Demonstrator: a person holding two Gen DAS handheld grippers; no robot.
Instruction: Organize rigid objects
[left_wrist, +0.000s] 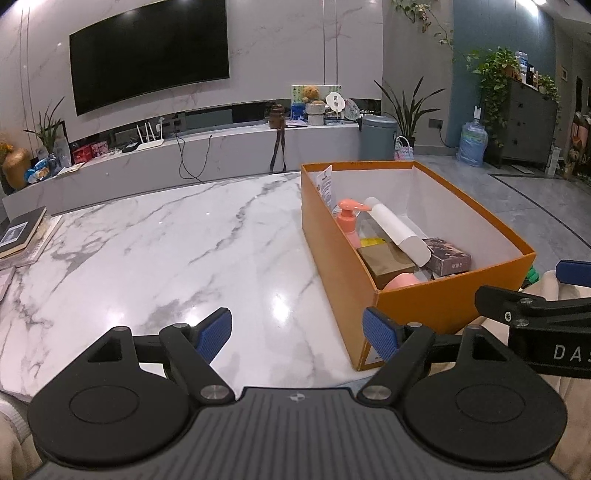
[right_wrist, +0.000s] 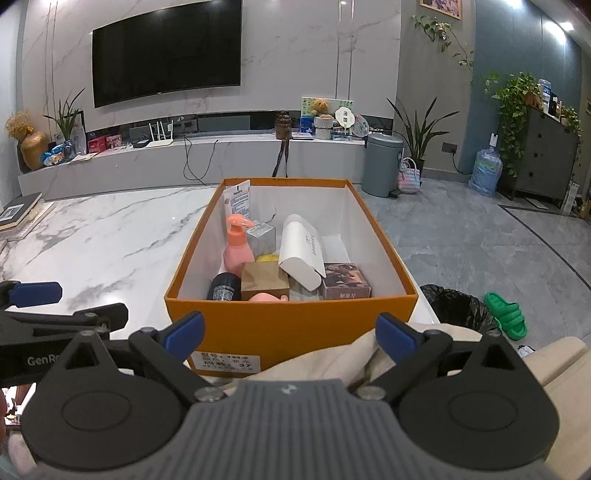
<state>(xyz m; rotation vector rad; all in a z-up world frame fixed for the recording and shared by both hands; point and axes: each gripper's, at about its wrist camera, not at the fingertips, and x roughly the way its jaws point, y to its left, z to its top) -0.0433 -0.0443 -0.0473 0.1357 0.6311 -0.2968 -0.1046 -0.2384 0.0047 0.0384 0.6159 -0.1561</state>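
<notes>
Glossy marble table; matt, seemingly cardboard box.

Right gripper jaws wide apart, nothing between the blue pads, held just short of the near wall of an orange box on the marble table. Box contents: pink pump bottle far left, white tube leaning across the middle, brown box and dark cylinder near left, dark printed box near right. Left gripper enters at the left edge; green slipper on the floor to the right.
</notes>
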